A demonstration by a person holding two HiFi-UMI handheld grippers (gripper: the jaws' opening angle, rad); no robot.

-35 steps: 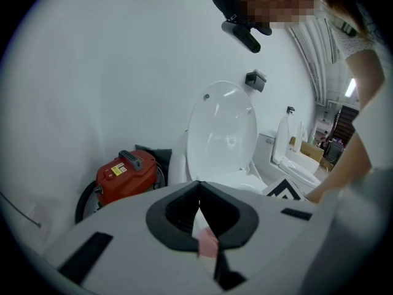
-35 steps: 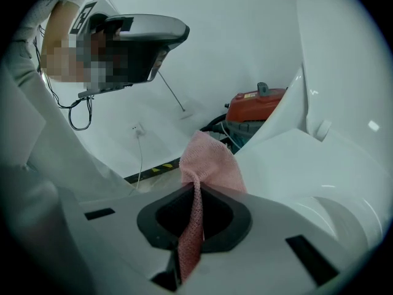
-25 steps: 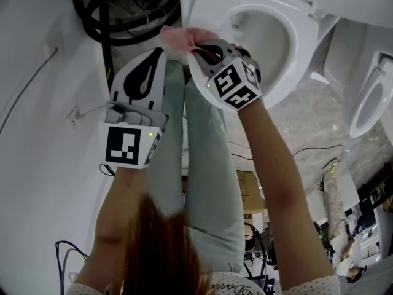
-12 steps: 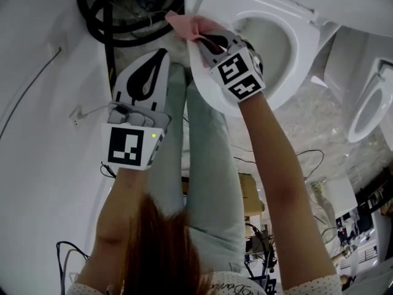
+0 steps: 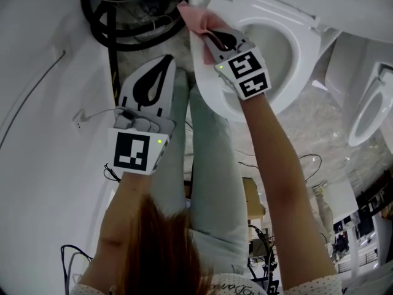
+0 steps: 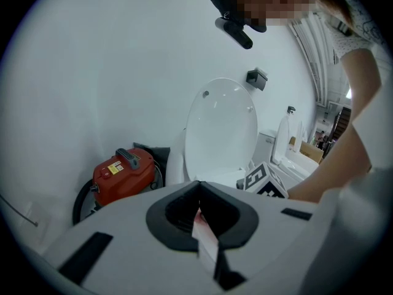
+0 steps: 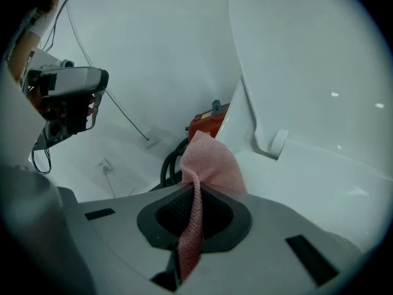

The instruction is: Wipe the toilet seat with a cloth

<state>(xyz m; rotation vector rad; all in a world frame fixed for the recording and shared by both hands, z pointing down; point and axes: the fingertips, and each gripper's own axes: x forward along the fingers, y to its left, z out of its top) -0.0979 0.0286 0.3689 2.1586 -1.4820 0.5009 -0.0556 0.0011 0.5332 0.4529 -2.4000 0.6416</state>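
my right gripper (image 5: 209,34) clamped on the pink cloth (image 5: 195,18), cloth right at the left edge of the toilet seat (image 5: 301,60), left gripper (image 5: 161,63) squeezed closed, empty, off beside the bowl

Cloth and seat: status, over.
Right claw shut on pink cloth, at seat rim. Left claw shut, off the seat. Lid up, nothing blocking seat.
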